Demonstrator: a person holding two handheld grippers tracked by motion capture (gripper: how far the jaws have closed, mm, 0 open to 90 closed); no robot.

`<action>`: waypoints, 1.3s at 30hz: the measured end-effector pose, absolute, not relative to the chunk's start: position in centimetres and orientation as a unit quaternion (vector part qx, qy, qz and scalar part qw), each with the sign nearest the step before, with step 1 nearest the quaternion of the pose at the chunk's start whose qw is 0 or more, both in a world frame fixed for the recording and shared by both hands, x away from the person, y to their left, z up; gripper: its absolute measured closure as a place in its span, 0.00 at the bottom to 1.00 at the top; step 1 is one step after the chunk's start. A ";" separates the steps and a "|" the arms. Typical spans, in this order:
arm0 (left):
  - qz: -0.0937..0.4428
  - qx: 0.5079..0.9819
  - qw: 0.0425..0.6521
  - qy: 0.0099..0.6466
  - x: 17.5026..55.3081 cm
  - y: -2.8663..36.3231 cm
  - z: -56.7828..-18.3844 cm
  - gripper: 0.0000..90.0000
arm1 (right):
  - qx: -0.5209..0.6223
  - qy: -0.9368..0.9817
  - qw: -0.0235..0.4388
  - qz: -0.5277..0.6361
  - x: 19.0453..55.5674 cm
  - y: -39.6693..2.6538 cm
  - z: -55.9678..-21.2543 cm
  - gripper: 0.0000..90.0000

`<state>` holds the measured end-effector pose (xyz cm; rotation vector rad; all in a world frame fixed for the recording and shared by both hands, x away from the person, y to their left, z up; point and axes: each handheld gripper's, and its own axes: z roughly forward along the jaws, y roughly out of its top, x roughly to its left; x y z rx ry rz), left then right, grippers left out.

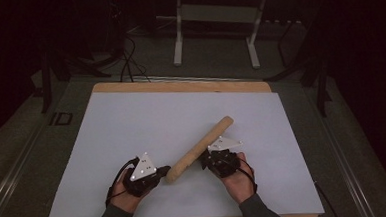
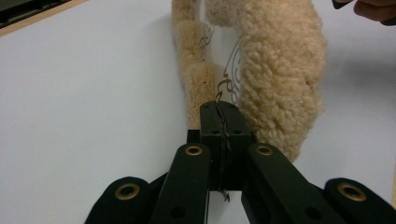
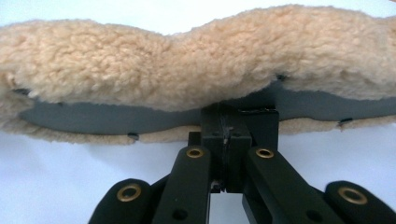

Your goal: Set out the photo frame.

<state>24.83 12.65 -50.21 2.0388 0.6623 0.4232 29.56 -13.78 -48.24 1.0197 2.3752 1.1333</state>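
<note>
While both grippers clamp it, fleece roll (image 1: 200, 147): lies aslant on the near half of the white mat (image 1: 131, 121), its low end toward the mat's near edge and its high end near the mat's middle.
Left gripper (image 1: 165, 169): sits close to the mat's near edge, left of centre; in the left gripper view its jaws (image 2: 219, 112) are fully closed on a thin edge at the roll's low end, with tan pile rising on both sides of them.
Right gripper (image 1: 203, 160): sits close to the mat's near edge, just right of centre; in the right gripper view its jaws (image 3: 231, 116) are fully closed on the dark grey lining that shows under the upper fleece flap, about midway along the roll.
Step in hand: probably opening or spreading the folded fleece, judging from 2 pinches on its edges.
How to do it well: move the 2 grippers apart slowly and evenly, low over the mat, so neither thin edge slips out.
Grip check: each pinch looks shallow, so a jerk may free the lining.
Fleece: soft and limp, so it will likely sag between the pinches; lift only a little.
Mat: its smooth face may let the roll slide, so pull along the fold rather than drag it.
</note>
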 end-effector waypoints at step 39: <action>0.159 0.836 0.467 0.239 24.3 9.8 -50.3 1.00 | 0.365 0.829 0.165 0.391 30.7 -14.1 -48.0 1.00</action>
